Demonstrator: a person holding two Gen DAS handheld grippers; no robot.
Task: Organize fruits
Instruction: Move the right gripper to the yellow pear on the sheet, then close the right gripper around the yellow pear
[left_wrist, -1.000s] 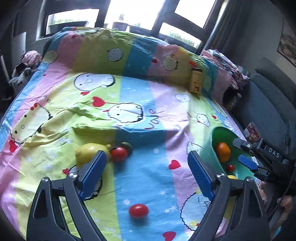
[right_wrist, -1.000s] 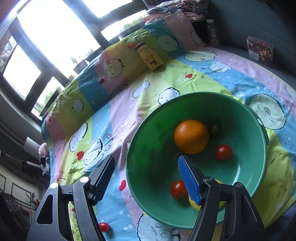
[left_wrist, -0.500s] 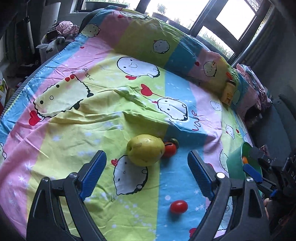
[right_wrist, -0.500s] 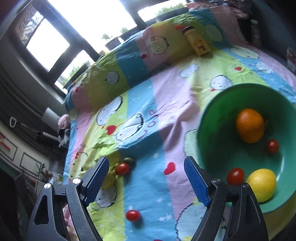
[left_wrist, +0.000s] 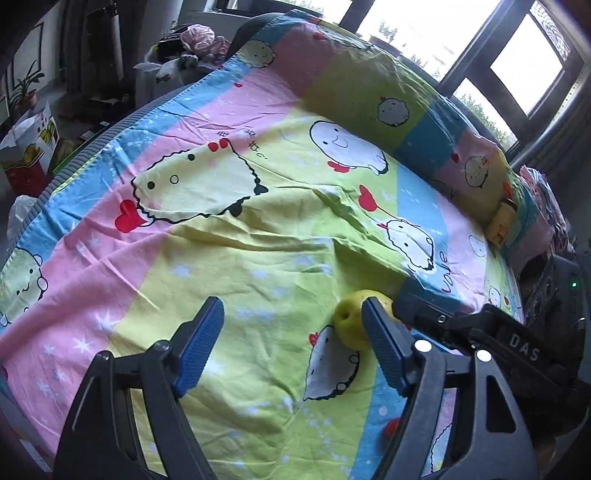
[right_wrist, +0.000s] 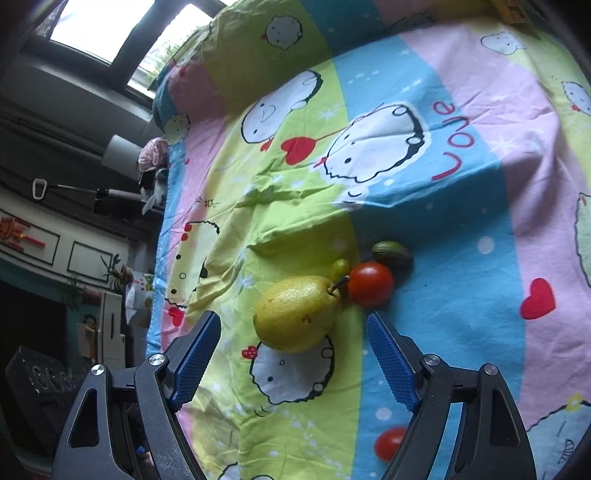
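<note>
1. A striped cartoon-print bedsheet (left_wrist: 229, 266) in pink, yellow-green and blue covers the whole work surface, wrinkled across its middle.
2. The left gripper (left_wrist: 291, 343) hangs over a yellow-green stripe, its blue-padded jaws having just narrowed a little yet spread apart, with only bare cloth between them.
3. In the left wrist view, a yellow-green pear (left_wrist: 351, 325) lies on the sheet just behind the gripper's right-hand finger, partly hidden by it.
4. The right gripper (right_wrist: 293, 343) hovers low over the same pear (right_wrist: 297, 312), jaws having just eased slightly inward but standing wide, pads clear of the fruit, which sits just ahead of the gap between them.
5. Beside the pear's stem lies a small green fruit (right_wrist: 340, 267), then a red tomato (right_wrist: 370, 284) touching the stem, with a dark green fruit (right_wrist: 391, 254) just behind it.
6. A second red tomato (right_wrist: 390, 443) rests near the lower edge, half hidden by the right gripper's right-hand finger.
7. A yellow bottle (left_wrist: 501, 223) lies against the far raised fold of the sheet.
</note>
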